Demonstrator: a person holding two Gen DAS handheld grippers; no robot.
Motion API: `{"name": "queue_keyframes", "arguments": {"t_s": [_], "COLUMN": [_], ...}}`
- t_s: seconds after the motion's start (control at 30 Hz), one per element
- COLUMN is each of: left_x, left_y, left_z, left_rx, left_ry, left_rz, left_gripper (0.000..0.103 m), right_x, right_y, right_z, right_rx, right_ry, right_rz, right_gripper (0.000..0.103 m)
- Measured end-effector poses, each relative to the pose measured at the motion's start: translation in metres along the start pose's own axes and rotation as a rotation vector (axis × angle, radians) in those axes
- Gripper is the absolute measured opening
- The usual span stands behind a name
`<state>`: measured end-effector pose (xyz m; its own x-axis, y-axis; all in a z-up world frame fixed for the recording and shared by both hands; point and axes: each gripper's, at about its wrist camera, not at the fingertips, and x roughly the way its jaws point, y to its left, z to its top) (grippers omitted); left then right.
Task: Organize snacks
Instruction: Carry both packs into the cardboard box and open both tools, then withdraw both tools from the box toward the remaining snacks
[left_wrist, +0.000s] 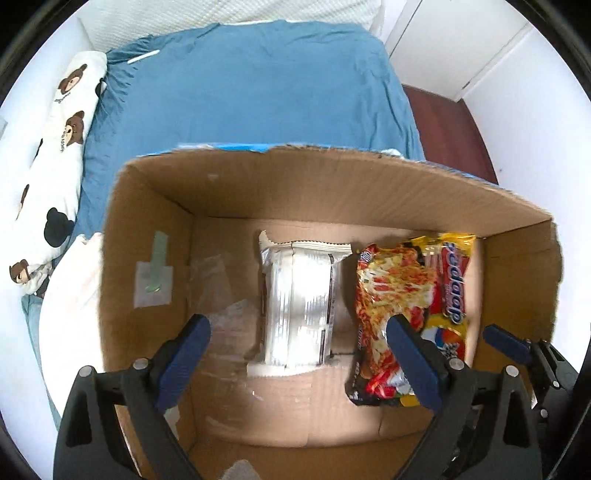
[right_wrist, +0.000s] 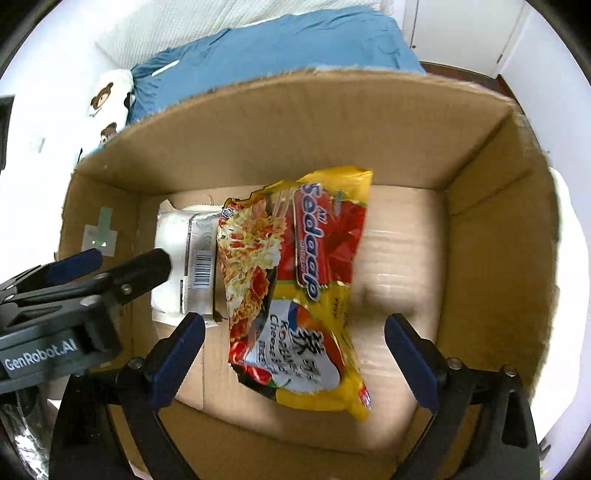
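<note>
An open cardboard box (left_wrist: 332, 184) (right_wrist: 332, 122) sits below both grippers. A silver foil snack packet (left_wrist: 295, 306) (right_wrist: 188, 258) lies on the box floor, left of centre. A yellow-and-red instant noodle packet (left_wrist: 410, 302) (right_wrist: 295, 280) lies to its right, overlapping its edge. My left gripper (left_wrist: 299, 358) (right_wrist: 114, 262) hangs open above the silver packet, its pads clear of it. My right gripper (right_wrist: 295, 358) is open over the noodle packet without touching it. In the left wrist view only one of its blue pads (left_wrist: 506, 343) shows.
The box rests on a bed with a blue sheet (left_wrist: 258, 92). A white bear-print pillow (left_wrist: 55, 166) lies along the left. Clear plastic wrap (left_wrist: 218, 295) lies in the box's left part. The box floor right of the noodles (right_wrist: 399, 266) is bare.
</note>
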<state>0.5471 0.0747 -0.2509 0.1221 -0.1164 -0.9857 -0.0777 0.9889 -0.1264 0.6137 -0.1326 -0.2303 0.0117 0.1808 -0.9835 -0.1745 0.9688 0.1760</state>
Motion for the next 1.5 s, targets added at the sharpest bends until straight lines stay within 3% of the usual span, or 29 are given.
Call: {"name": "queue_keyframes", "arguments": {"t_s": [0.3,0.47,0.93,1.17,1.37,1.5], "left_x": [-0.073,-0.105,-0.165,-0.158,-0.118,-0.085], "left_y": [0.001,0.011,0.009,0.011,0.023,0.039], "left_z": [-0.055,-0.096,-0.196,-0.258,-0.316,-0.345], "left_rx": [0.005,-0.01,-0.011,-0.015,-0.001,-0.021], "left_ry": [-0.168,-0.256,-0.345,-0.319,-0.208,-0.124], "left_rz": [0.033,0.009,-0.004,0.003,0.052,0.098], "left_gripper": [0.098,0.098,0.098,0.098,0.098,0.098], "right_x": [-0.08,-0.113,-0.165,-0.155,-0.109,-0.074], "right_y": [-0.005,0.002,0.019,0.007,-0.016,-0.037], "right_z": [-0.058,-0.098,-0.204,-0.265,-0.325,-0.35], "right_rx": [0.026,0.012,-0.004,0.041,0.141,0.203], "right_ry": [-0.147,-0.225,-0.308,-0.249,-0.123,-0.062], "right_rz": [-0.008,-0.026,0.01,0.048,0.101,0.061], "right_gripper": [0.1,0.1,0.1,0.1,0.1,0.1]}}
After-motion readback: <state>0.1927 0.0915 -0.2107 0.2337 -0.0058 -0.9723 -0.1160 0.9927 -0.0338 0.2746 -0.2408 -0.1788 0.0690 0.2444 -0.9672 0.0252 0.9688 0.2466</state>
